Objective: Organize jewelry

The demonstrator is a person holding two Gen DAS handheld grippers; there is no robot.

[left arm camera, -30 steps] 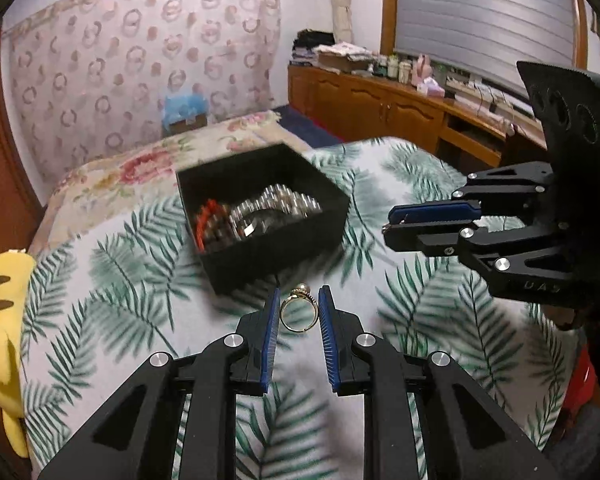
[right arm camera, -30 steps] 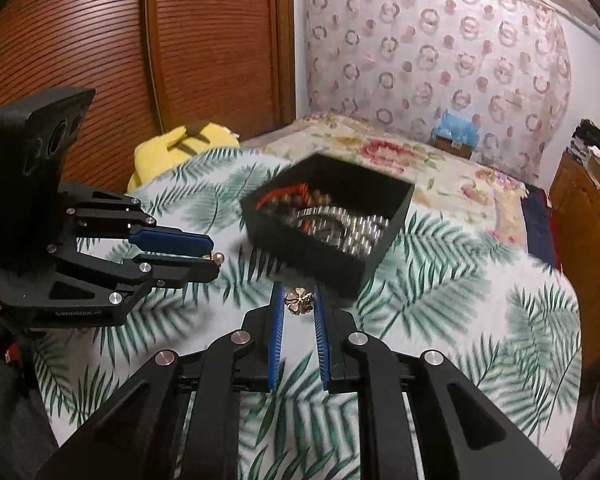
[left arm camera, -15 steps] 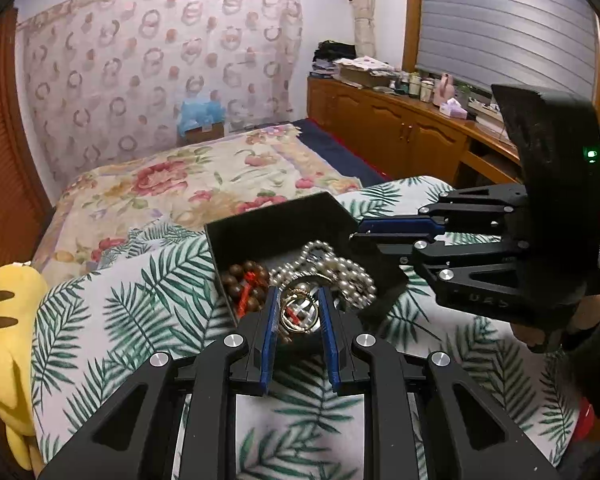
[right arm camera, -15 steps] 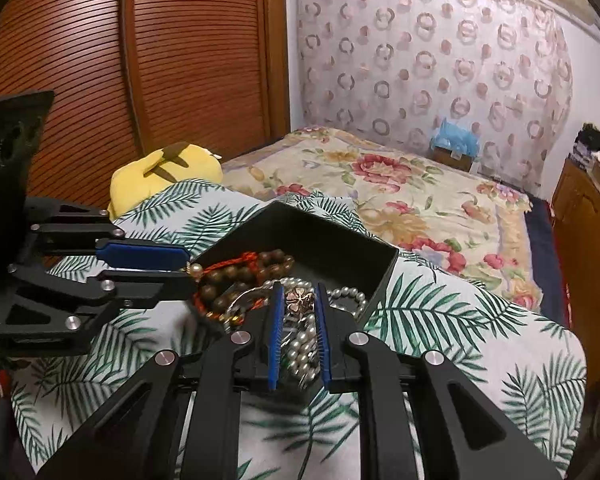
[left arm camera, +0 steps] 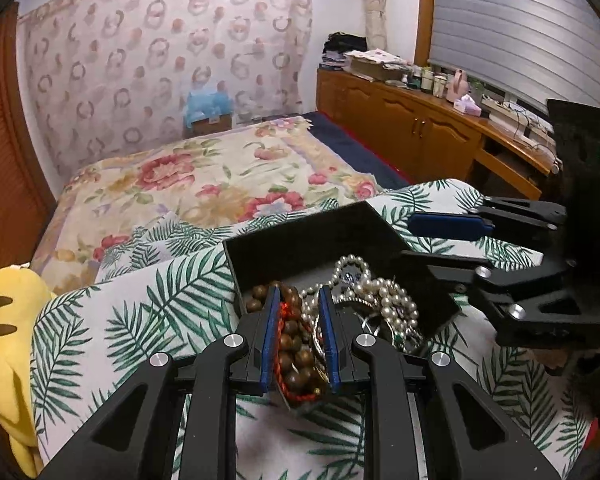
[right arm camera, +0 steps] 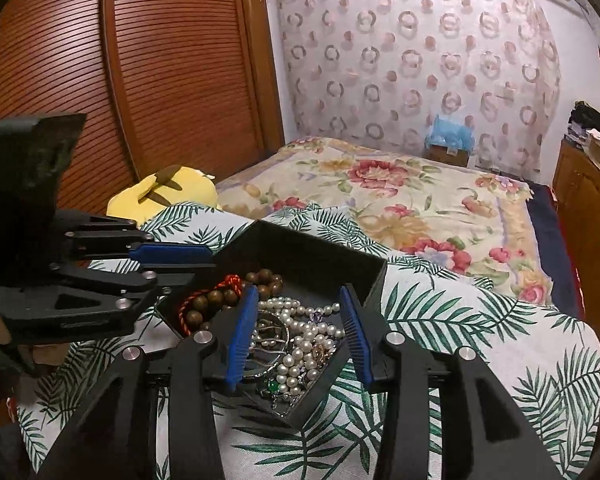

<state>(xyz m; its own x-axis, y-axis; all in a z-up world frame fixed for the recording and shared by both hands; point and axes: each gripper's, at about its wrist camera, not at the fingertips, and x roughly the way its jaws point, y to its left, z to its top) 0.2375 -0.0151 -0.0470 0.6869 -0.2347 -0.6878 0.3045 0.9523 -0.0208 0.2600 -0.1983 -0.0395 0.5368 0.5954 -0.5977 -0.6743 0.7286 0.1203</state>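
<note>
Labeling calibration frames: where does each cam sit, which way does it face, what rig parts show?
Left wrist: on the left gripper, looking along its fingers over the black box toward the floral bed and window cabinets; the right gripper shows at right.
Right wrist: on the right gripper, open above the box, facing the wooden wardrobe and patterned curtain; the left gripper shows at left.
Shared: box, pearl necklace, wooden beads, palm-leaf cloth, yellow plush.
</note>
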